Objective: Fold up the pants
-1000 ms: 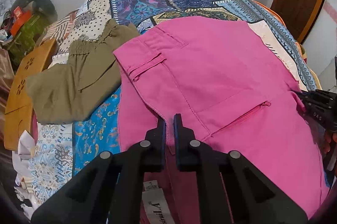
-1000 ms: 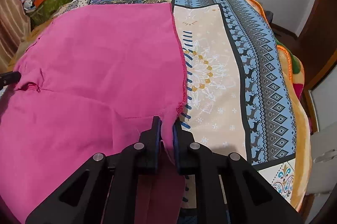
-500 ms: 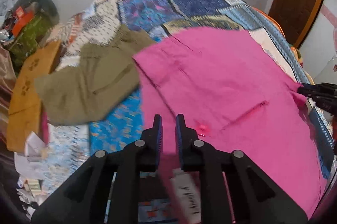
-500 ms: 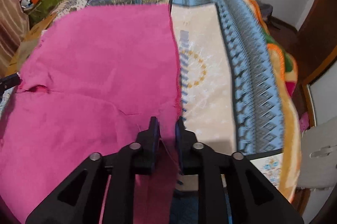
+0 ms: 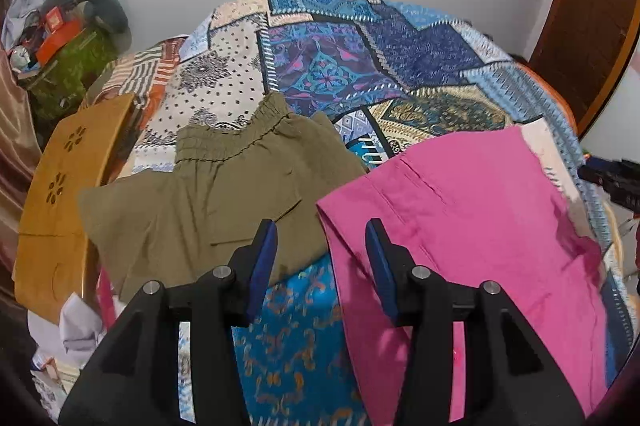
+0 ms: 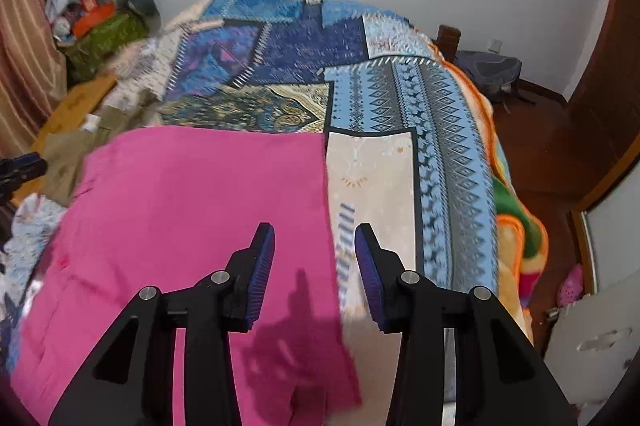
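Pink pants lie folded flat on the patchwork bedspread, beside an olive pair. Left tool and right tool hover above with jaws opening, nothing between them. That fold looks released; the next move calls for fresh grips along one edge to double the pants over.

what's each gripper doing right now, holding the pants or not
left gripper: jaws opening, nothing between them; the pink pants lie loose on the bed.
right gripper: jaws opening, holding nothing; it hangs over the pants' edge.
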